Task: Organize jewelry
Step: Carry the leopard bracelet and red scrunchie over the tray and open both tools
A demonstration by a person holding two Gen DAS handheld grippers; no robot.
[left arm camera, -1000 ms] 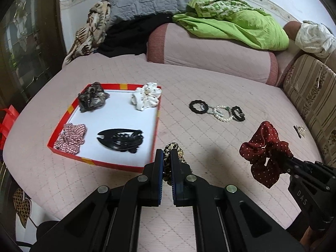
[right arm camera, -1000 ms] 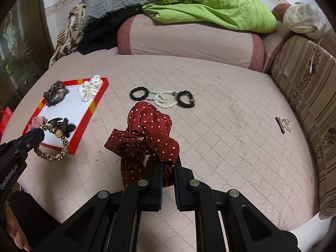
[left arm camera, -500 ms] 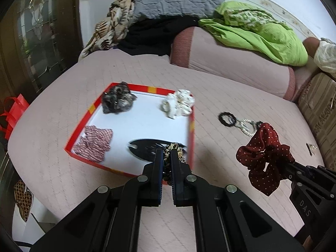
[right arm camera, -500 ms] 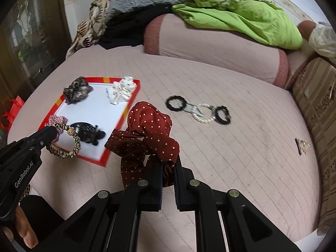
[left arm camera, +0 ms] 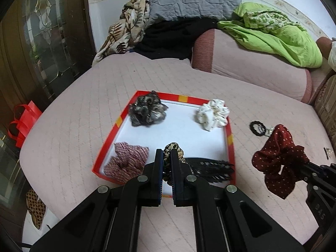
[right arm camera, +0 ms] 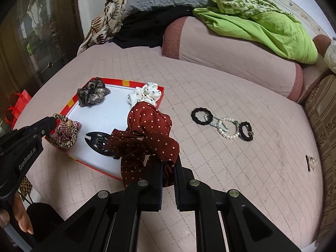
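My left gripper (left arm camera: 167, 161) is shut on a leopard-print hair band (left arm camera: 172, 149) and holds it above the near part of the red-rimmed white tray (left arm camera: 117, 122). It also shows in the right wrist view (right arm camera: 65, 134). In the tray lie a dark scrunchie (left arm camera: 147, 110), a white scrunchie (left arm camera: 213, 114), a red checked scrunchie (left arm camera: 128, 160) and a black hair claw (left arm camera: 210, 168). My right gripper (right arm camera: 168, 172) is shut on a dark red polka-dot scrunchie (right arm camera: 147, 134), held above the bed right of the tray.
On the pink quilted bed (right arm camera: 210, 84) lie two black hair ties joined by a pearl bracelet (right arm camera: 224, 125) and a small clip (right arm camera: 310, 162) near the striped cushion. A bolster with green cloth (right arm camera: 252, 21) lies behind. A red bag (left arm camera: 23, 121) stands left.
My left gripper has carried the leopard band leftward, from the bed beside the tray to over the tray's near part. My right gripper with the red scrunchie has moved left towards the tray.
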